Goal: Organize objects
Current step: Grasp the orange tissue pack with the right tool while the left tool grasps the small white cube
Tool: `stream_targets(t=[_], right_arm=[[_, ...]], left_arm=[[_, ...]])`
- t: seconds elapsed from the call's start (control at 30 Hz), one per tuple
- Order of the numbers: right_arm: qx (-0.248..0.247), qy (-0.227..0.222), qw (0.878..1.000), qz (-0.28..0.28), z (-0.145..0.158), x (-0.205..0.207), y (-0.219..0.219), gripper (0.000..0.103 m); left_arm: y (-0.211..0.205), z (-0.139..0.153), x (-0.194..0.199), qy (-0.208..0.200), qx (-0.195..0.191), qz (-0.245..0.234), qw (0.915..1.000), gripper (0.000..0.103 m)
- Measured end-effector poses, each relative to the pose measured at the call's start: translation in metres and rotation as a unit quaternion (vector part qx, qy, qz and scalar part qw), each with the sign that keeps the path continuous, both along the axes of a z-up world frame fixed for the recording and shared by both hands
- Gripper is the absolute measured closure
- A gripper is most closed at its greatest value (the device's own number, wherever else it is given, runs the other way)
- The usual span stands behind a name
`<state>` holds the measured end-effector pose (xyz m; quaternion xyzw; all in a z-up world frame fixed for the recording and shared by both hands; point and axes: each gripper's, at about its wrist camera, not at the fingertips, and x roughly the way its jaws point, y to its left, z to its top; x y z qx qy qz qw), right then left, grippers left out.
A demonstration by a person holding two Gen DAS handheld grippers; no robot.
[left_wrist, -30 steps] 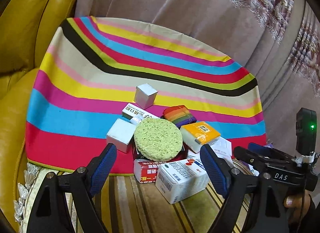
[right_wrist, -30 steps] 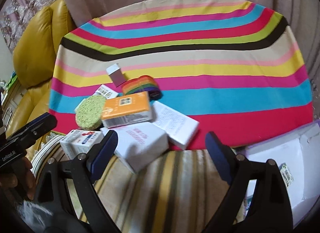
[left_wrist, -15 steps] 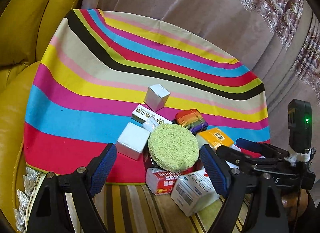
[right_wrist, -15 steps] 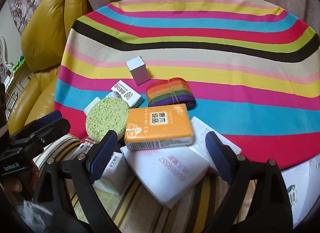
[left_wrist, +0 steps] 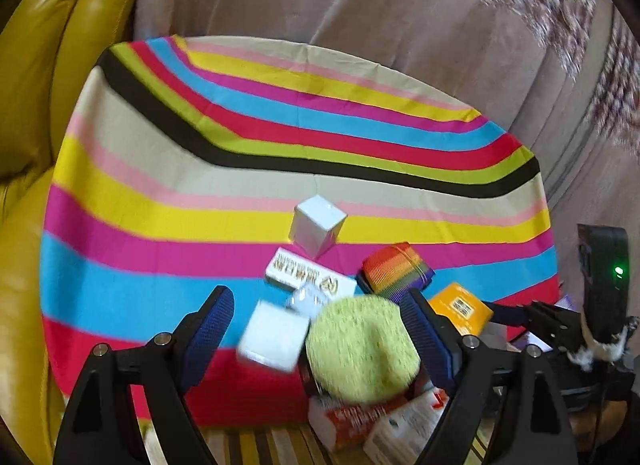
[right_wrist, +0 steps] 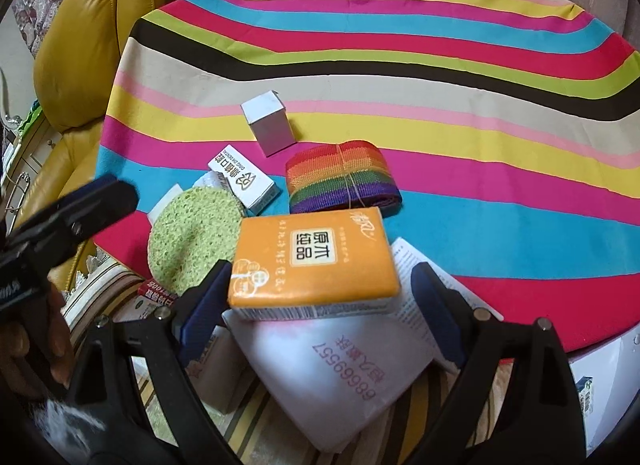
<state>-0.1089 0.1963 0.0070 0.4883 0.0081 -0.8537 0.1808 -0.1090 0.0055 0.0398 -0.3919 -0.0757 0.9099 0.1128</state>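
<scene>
Between the spread blue fingers of the right gripper [right_wrist: 320,317] lies the orange tissue pack [right_wrist: 314,261], long axis crosswise from finger to finger, its printed face up. Just left of it sits the green sponge [right_wrist: 192,235], which the left gripper [left_wrist: 320,329] frames, jaws apart and gripping nothing.

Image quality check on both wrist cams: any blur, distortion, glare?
Left wrist: motion blur, with the white box and green sponge smeared and box print unreadable; strong fisheye bend in the striped cloth. Right wrist: sharper, the orange tissue pack has legible print; same barrel distortion and dark corner vignetting. No harsh glare in either, only soft sheen on the yellow sofa.
</scene>
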Motion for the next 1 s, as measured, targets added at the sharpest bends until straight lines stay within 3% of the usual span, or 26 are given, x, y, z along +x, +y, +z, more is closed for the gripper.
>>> stream_targets(t=[0.13, 0.43, 0.73, 0.93, 1.0], right_arm=[[-0.004, 0.000, 1.000, 0.001, 0.000, 0.000, 0.001, 0.025], [-0.029, 0.016, 0.999, -0.013, 0.017, -0.002, 0.012, 0.025], [-0.033, 0.032, 0.997, -0.057, 0.023, -0.014, 0.030, 0.025], [-0.033, 0.019, 0.996, -0.077, 0.015, -0.021, 0.040, 0.025], [-0.032, 0.022, 0.996, -0.081, 0.016, -0.021, 0.041, 0.025]], left_arm=[[0.008, 0.001, -0.022, 0.006, -0.028, -0.022, 0.9993, 0.017], [0.022, -0.008, -0.074, -0.010, -0.052, -0.079, 0.9954, 0.017], [0.031, -0.037, -0.122, -0.044, -0.097, -0.133, 0.9854, 0.021], [0.039, -0.052, -0.131, -0.060, -0.113, -0.166, 0.9778, 0.042], [0.041, -0.056, -0.133, -0.067, -0.114, -0.174, 0.9758, 0.062]])
